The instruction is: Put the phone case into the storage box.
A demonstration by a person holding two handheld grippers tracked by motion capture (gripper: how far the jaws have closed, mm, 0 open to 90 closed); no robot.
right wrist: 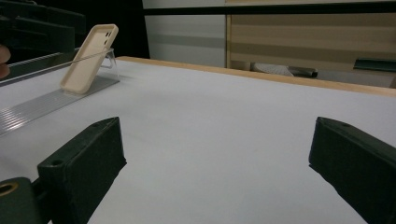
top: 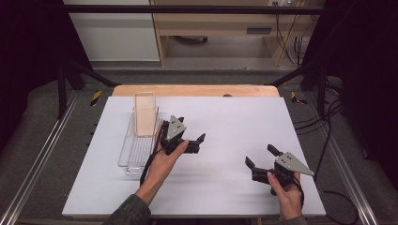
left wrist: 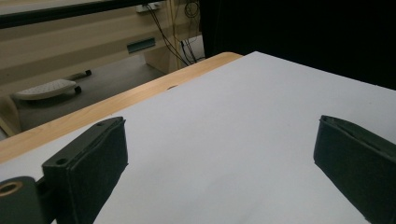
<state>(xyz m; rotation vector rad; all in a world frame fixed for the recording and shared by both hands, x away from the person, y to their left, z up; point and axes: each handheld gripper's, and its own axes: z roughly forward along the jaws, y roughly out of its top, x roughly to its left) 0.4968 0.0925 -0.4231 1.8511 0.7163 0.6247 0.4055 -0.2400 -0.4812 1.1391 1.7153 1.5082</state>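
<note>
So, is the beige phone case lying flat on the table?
No, the phone case stands tilted, leaning in the far end of the clear ribbed tray, not flat on the table.

a white table top (top: 234, 140) lies on a wooden board (top: 195, 90) whose edge shows at the far side. around it the floor (top: 47, 140) is grey carpet, with metal rails (top: 33, 164) along both sides. black curtains (top: 28, 37) hang at the left and the right. behind the table stands a light wooden desk (top: 211, 23) beside a white cabinet (top: 112, 33). cables (top: 286, 37) hang under the desk, and more cables (top: 328, 117) lie on the floor at the right.
</note>
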